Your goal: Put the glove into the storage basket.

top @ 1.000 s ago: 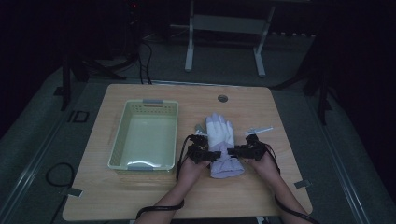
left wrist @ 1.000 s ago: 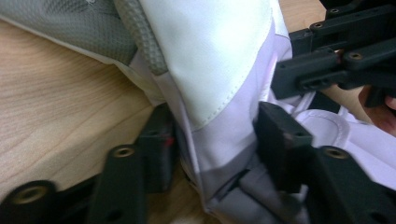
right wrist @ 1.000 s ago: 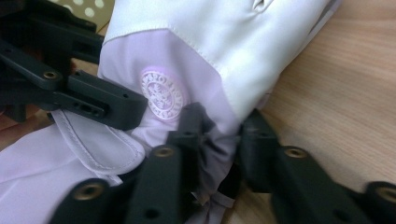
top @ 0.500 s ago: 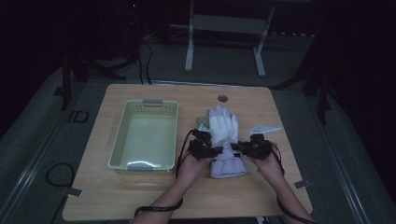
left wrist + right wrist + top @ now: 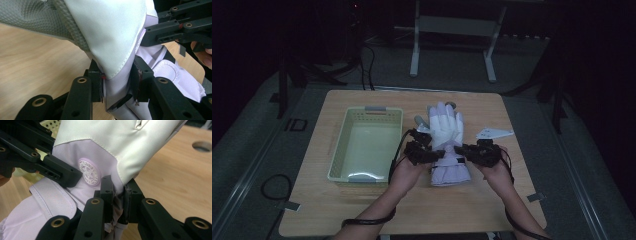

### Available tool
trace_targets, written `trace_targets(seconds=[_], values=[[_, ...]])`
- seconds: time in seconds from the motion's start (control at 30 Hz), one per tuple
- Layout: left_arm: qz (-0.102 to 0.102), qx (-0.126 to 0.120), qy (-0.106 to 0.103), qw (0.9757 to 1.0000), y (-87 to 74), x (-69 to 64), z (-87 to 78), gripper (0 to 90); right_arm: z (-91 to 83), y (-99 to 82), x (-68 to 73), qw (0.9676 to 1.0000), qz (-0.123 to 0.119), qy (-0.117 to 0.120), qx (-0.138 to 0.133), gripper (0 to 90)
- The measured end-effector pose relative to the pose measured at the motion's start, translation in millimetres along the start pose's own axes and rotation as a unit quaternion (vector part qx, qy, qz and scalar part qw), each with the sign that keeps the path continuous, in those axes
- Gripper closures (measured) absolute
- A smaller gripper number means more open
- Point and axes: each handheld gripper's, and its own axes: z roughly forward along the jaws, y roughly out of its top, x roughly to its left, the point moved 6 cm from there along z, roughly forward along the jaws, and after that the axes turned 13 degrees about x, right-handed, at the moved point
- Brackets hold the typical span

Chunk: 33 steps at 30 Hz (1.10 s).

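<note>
A white and pale lilac ski glove [image 5: 447, 139] lies palm-down on the wooden table [image 5: 362, 210], fingers pointing away from me. My left gripper [image 5: 428, 155] is shut on the glove's left edge at the wrist; its jaws pinch the lilac fabric [image 5: 116, 86]. My right gripper [image 5: 464, 151] is shut on the glove's right edge at the same height, its jaws clamped on the seam [image 5: 119, 195] beside a round lilac badge [image 5: 88, 172]. The two grippers face each other across the glove.
A pale green plastic basket [image 5: 368, 144] stands just left of the glove. A white paper scrap [image 5: 493, 133] lies to the right of it. A round cable hole [image 5: 202, 146] sits in the table near the far edge.
Both grippers have carried the glove a little further away across the table, and it now lies straighter, fingers pointing to the far edge. The grip on both sides is unchanged.
</note>
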Motion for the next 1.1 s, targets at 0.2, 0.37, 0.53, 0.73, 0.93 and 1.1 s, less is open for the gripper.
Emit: trace_targets(seconds=[0.2,0.37,0.53,0.73,0.93,1.1], values=[[0.006,0.000,0.011,0.9999,2.7,8.1,-25.9,66.7,-0.8,21.7,13.3,0.9999,-0.003,0.008,-0.010,79.8],[0.013,-0.003,0.011,0.9998,2.8,16.6,-45.0,66.6,-0.9,37.6,24.9,0.9997,-0.009,0.010,-0.018,79.8],[0.019,-0.005,0.025,0.9995,1.7,30.5,-69.0,66.6,5.3,59.5,38.6,0.9994,-0.012,0.016,-0.030,79.8],[0.018,-0.004,0.035,0.9992,-3.3,43.3,-84.6,66.6,13.3,73.2,48.4,0.9991,-0.014,0.023,-0.033,79.8],[0.012,0.004,0.046,0.9989,-13.4,68.9,-109.0,66.6,34.8,98.1,70.1,0.9988,-0.018,0.035,-0.030,79.8],[0.012,0.006,0.056,0.9984,-20.5,85.1,-124.6,66.6,48.9,113.8,83.0,0.9985,-0.019,0.042,-0.029,79.8]])
